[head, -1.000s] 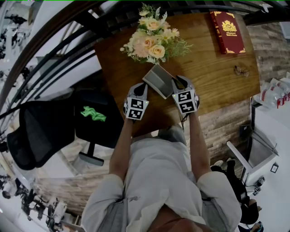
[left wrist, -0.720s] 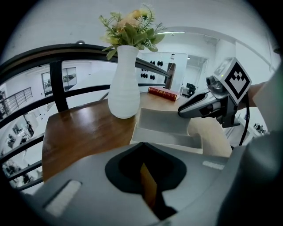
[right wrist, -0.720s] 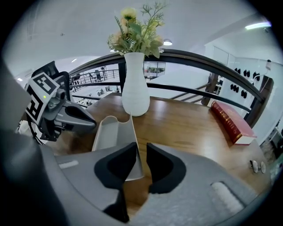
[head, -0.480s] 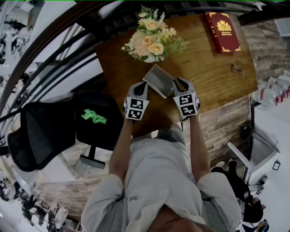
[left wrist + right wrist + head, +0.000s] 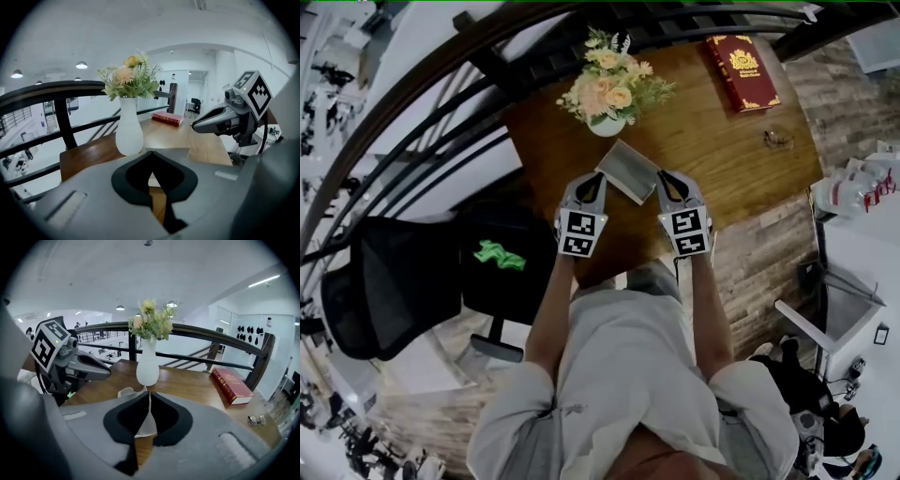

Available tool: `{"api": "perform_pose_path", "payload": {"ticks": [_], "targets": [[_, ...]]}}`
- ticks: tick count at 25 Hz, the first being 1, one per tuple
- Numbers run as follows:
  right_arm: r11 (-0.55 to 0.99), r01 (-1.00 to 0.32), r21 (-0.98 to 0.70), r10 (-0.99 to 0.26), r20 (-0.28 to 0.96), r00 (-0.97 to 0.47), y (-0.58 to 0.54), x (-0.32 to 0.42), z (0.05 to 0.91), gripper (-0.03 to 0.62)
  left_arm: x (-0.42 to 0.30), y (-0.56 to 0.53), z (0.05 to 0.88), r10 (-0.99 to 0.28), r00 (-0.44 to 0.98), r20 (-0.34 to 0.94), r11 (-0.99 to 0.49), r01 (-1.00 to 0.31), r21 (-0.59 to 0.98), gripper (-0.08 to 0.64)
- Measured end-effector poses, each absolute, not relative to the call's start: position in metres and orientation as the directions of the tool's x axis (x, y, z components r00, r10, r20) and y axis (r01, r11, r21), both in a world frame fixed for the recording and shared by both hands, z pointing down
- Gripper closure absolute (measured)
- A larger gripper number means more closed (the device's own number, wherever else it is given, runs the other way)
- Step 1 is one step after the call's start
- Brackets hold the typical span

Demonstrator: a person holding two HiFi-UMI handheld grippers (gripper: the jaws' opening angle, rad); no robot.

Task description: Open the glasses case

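Note:
The grey glasses case hangs above the wooden table, between my two grippers. My left gripper is at its left corner, and in the left gripper view the left gripper has its pads together on a pale sliver of the case. At the case's right edge is my right gripper. In the right gripper view the right gripper has just been closing, and its pads pinch a thin pale flap of the case. I cannot tell whether the lid is open.
A white vase of flowers stands just beyond the case. A red book and a pair of glasses lie at the table's far right. A dark railing runs on the left, above a black chair.
Both grippers have risen together with the case, off the table and closer to the head camera. They keep the same spacing.

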State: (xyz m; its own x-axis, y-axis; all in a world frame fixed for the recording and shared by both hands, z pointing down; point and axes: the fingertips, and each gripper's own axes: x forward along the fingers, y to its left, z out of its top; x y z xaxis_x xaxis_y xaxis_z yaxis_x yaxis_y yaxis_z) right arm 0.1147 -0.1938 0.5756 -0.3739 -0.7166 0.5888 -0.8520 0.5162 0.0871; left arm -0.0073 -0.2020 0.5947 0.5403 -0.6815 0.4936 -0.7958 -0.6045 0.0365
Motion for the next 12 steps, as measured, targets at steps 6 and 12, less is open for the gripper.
{"api": "perform_pose_path", "payload": {"ticks": [6, 12], "targets": [[0.475, -0.874, 0.107, -0.779, 0.514, -0.360, -0.173, 0.114, 0.543, 0.589, -0.010, -0.187, 0.565, -0.695, 0.565, 0.444, -0.621, -0.783, 0.025, 0.540], [0.449, -0.887, 0.112, -0.805, 0.482, -0.346, -0.142, 0.106, 0.526, 0.591, -0.014, -0.162, 0.543, -0.701, 0.590, 0.401, -0.635, -0.772, 0.027, 0.540]]}}
